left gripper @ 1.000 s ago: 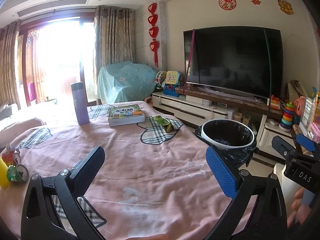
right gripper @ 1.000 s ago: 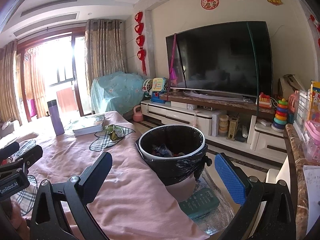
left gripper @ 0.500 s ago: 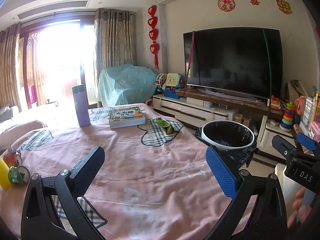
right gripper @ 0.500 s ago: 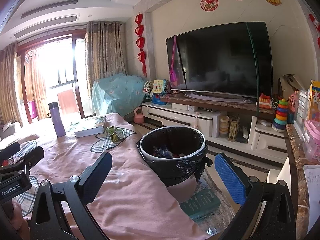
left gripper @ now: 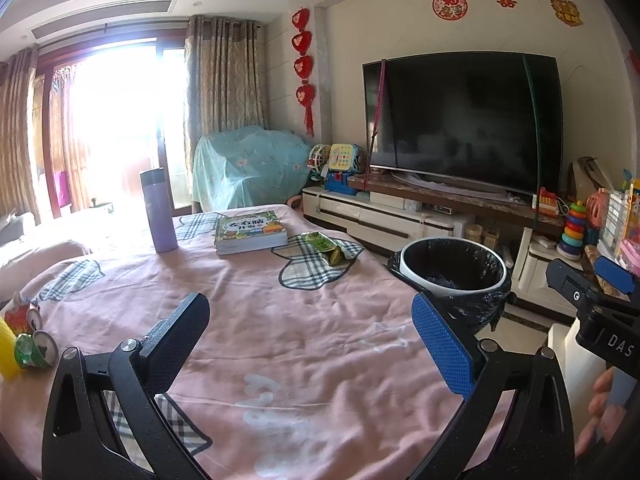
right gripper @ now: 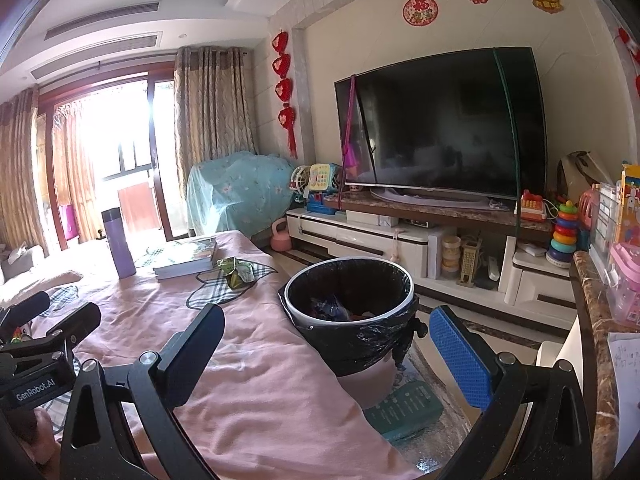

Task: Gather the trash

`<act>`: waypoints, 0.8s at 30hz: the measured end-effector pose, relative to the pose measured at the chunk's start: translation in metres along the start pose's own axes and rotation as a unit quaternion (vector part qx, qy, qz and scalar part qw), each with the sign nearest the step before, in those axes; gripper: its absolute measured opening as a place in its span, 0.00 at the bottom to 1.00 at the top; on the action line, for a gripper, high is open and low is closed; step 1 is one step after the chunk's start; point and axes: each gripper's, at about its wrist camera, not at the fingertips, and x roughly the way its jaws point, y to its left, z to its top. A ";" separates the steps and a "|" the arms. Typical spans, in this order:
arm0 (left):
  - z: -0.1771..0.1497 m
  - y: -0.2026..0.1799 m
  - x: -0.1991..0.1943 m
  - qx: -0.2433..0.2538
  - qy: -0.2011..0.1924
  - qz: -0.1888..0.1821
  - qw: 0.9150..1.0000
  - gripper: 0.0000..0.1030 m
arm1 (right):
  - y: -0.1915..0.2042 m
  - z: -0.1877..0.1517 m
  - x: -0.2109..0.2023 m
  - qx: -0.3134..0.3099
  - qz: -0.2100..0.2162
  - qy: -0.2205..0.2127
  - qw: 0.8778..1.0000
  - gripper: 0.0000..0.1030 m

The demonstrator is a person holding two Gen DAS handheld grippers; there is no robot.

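Note:
A crumpled green snack wrapper (left gripper: 325,247) (right gripper: 236,271) lies on the pink tablecloth, beside a stack of books (left gripper: 250,232). A bin lined with a black bag (left gripper: 454,276) (right gripper: 352,312) stands off the table's right edge, with some trash inside. At the table's left edge lie crushed cans (left gripper: 34,350) next to a yellow object. My left gripper (left gripper: 308,344) hangs open over the near cloth, nothing between its fingers. My right gripper (right gripper: 328,344) is open too, just short of the bin and over the table's edge.
A purple flask (left gripper: 158,210) stands behind the books. The TV (left gripper: 460,120) on its low white cabinet, with toys around it, fills the right side. A green box (right gripper: 404,408) lies on the floor under the bin. A stone-topped counter (right gripper: 596,320) runs along the far right.
Both views have tilted slightly, so the scene sits a little lower in frame. Both grippers stay open and nothing on the table has moved.

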 end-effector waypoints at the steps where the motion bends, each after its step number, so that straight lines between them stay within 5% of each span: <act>1: 0.000 0.000 0.000 -0.001 0.000 -0.001 1.000 1.00 | 0.000 -0.001 0.000 0.001 0.000 0.000 1.000 1.00; 24: 0.001 0.000 -0.001 0.001 -0.001 -0.003 1.000 1.00 | 0.000 -0.001 0.000 0.003 0.002 0.001 1.000 1.00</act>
